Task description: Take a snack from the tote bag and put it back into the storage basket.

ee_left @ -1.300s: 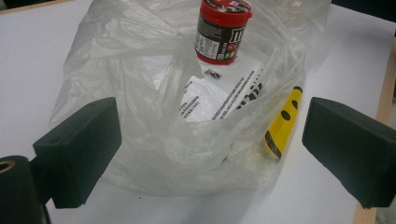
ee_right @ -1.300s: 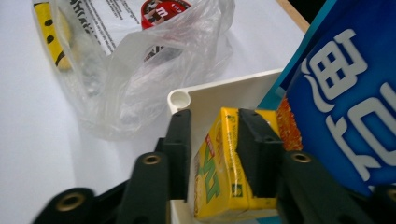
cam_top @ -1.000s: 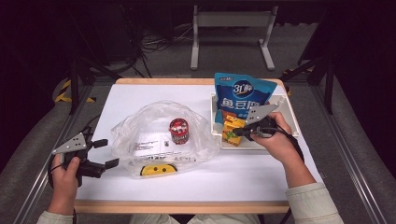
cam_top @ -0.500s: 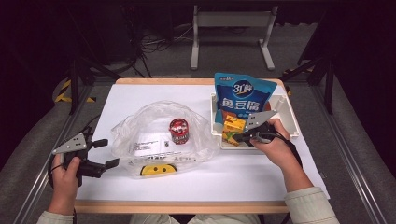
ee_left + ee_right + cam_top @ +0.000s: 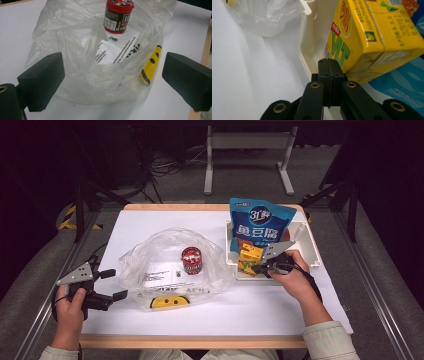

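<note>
Figure: packing snacks into a bag, early stage, as I judge it. My right fingers (image 5: 261, 268) are pressed fully together with nothing between them; in the right gripper view their tips (image 5: 328, 65) rest against the lower edge of the yellow drink carton (image 5: 372, 35), just beside the near-left wall of the white tray (image 5: 308, 50). The carton lies tilted in the tray (image 5: 311, 245), on the right side of the desk (image 5: 280, 310), leaning on the blue snack pouch (image 5: 257, 222) that stands at the tray's far end. I have no hold on the carton: the closed tips only meet it from the side.

My left fingers (image 5: 111, 285) stand wide open and empty at the near left of the desk. In the left gripper view the two pads (image 5: 41, 78) flank the near, rumpled rim of the clear plastic bag (image 5: 82, 72) without pinching it.

Done so far, by how things lie: the bag (image 5: 175, 265) sits in the middle of the desk, well apart from the tray, and already holds a red-lidded candy jar (image 5: 191, 260) standing upright, a white printed sheet (image 5: 117, 51), and a yellow smiley-face item (image 5: 150, 65) near its right edge.

Left to do, in my estimate: part my right fingers, take the carton, carry it left to the bag's mouth, and likely follow with the pouch, while my left fingers lift the rim.
</note>
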`<act>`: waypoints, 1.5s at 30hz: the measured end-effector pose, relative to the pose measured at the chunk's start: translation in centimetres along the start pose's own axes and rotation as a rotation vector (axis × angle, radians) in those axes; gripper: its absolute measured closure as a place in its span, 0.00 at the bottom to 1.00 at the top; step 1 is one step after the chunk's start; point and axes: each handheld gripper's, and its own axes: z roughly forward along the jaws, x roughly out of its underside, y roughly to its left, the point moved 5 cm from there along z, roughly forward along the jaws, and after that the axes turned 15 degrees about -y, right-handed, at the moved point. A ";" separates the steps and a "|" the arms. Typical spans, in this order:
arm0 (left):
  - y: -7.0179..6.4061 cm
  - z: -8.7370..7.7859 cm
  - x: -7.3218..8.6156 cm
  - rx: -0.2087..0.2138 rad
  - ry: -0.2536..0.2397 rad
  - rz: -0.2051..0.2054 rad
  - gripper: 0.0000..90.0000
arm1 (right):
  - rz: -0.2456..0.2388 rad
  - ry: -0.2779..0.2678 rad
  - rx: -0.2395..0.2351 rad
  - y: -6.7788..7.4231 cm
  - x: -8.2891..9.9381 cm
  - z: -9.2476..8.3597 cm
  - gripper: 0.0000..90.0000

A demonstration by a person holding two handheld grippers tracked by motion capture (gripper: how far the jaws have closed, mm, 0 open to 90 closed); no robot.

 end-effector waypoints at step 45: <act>0.1 0.1 -0.1 0.001 0.006 0.008 0.05 | 0.044 -0.068 0.007 0.8 -1.7 -1.7 0.78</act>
